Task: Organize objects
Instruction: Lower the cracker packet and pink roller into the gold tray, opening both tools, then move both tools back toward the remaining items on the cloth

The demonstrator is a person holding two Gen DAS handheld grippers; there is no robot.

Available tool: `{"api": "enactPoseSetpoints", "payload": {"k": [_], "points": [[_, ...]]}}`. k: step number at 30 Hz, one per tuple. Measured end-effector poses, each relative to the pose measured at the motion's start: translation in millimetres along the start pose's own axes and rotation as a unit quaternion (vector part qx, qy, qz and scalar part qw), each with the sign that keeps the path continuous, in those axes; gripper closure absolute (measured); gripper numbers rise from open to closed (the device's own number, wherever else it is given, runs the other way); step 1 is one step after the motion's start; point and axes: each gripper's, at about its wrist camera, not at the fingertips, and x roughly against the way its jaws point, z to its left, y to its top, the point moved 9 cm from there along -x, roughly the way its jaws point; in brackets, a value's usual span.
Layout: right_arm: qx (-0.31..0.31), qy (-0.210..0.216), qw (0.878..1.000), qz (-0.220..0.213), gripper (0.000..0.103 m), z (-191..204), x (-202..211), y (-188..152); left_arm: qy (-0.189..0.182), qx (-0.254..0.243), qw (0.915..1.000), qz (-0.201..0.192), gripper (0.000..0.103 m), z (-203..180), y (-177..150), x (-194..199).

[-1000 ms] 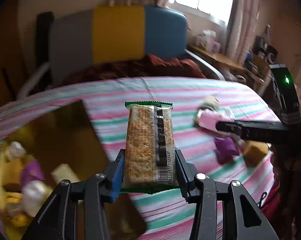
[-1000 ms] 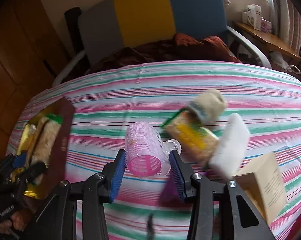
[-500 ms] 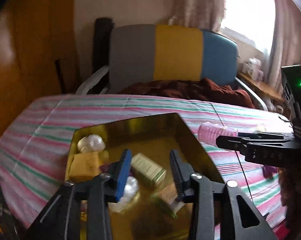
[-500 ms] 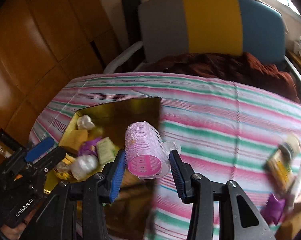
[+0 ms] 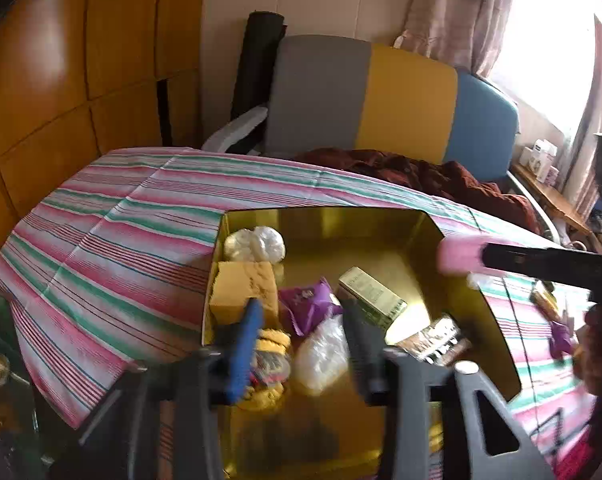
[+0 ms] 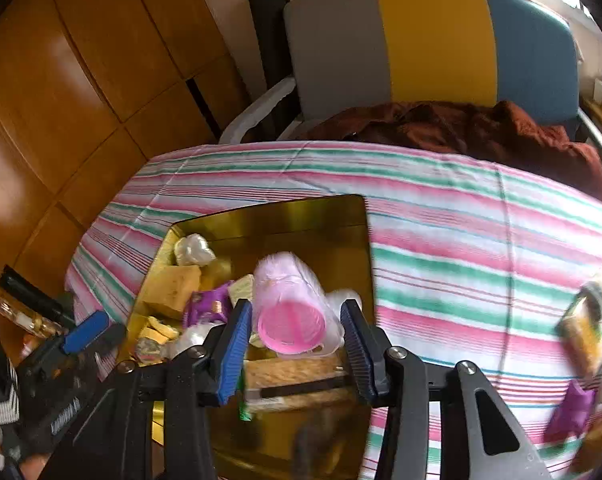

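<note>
Left gripper [image 5: 301,344]: fingers opening, pinching nothing, hovering over gold box [image 5: 341,220]. Right gripper [image 6: 297,344]: fingers opening around pink roller [image 6: 291,312], apparently clear of it.

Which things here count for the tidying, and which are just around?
Job: gold box, pink cup between the opening right gripper jaws, cracker pack inside, snacks on the cloth, left gripper opening, empty.
Around: striped tablecloth, chair, red cloth.
</note>
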Motion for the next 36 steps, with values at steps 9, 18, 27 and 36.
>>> {"api": "enactPoseSetpoints", "payload": {"k": [9, 18, 27, 36], "points": [[0.043, -0.007, 0.999, 0.017, 0.051, 21.7, 3.9, -31.3, 0.044, -0.002, 0.9981, -0.042, 0.012, 6.1, 16.7, 29.7], [0.072, -0.033, 0.997, 0.012, 0.051, 28.6, 11.4, -57.8, 0.102, -0.039, 0.9906, -0.082, 0.004, 2.7, 31.4, 55.1], [0.065, -0.041, 0.997, -0.002, 0.050, 20.9, 24.8, -65.5, 0.113, -0.068, 0.9857, -0.105, 0.004, -11.8, 35.4, 70.3], [0.040, -0.050, 0.998, -0.013, 0.050, -2.3, 37.4, -68.5, 0.108, -0.090, 0.9843, -0.107, 0.004, -27.9, 31.6, 73.9]]}}
